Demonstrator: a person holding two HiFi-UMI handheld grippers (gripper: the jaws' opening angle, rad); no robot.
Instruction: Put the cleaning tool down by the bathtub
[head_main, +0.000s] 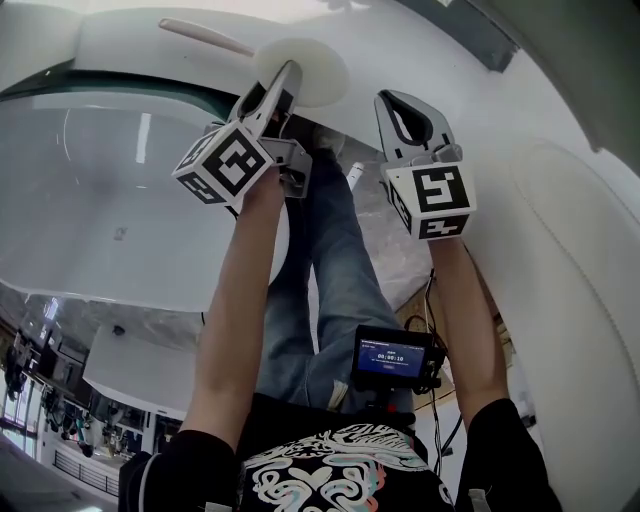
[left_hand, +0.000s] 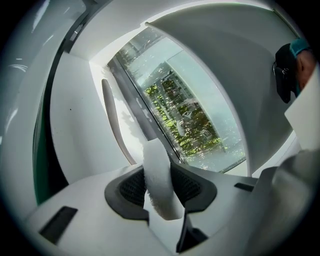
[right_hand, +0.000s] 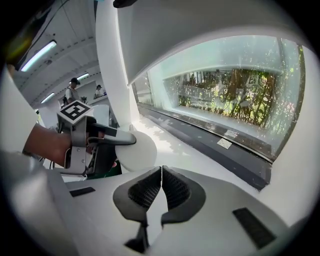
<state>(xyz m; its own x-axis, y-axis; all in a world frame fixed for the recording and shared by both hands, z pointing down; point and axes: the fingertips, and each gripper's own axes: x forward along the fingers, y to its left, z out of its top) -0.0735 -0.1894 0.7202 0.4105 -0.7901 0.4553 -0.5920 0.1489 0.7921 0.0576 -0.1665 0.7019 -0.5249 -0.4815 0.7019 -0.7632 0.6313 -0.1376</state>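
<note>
Spreading below the left gripper (left_hand: 159, 187), the white bathtub (head_main: 110, 200) dominates. The cleaning tool (head_main: 325, 75), a round handled pad, is clamped edgewise between that gripper's jaws, above the tub's edge. The right gripper (right_hand: 161, 187) is closed, empty. Released on edge, the pad might roll into the tub.

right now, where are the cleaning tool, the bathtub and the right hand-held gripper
cleaning tool (head_main: 322, 68), head view, round white pad
bathtub (head_main: 110, 190), head view, bare inner wall
right hand-held gripper (right_hand: 161, 170), right gripper view, between shut fingertips
</note>
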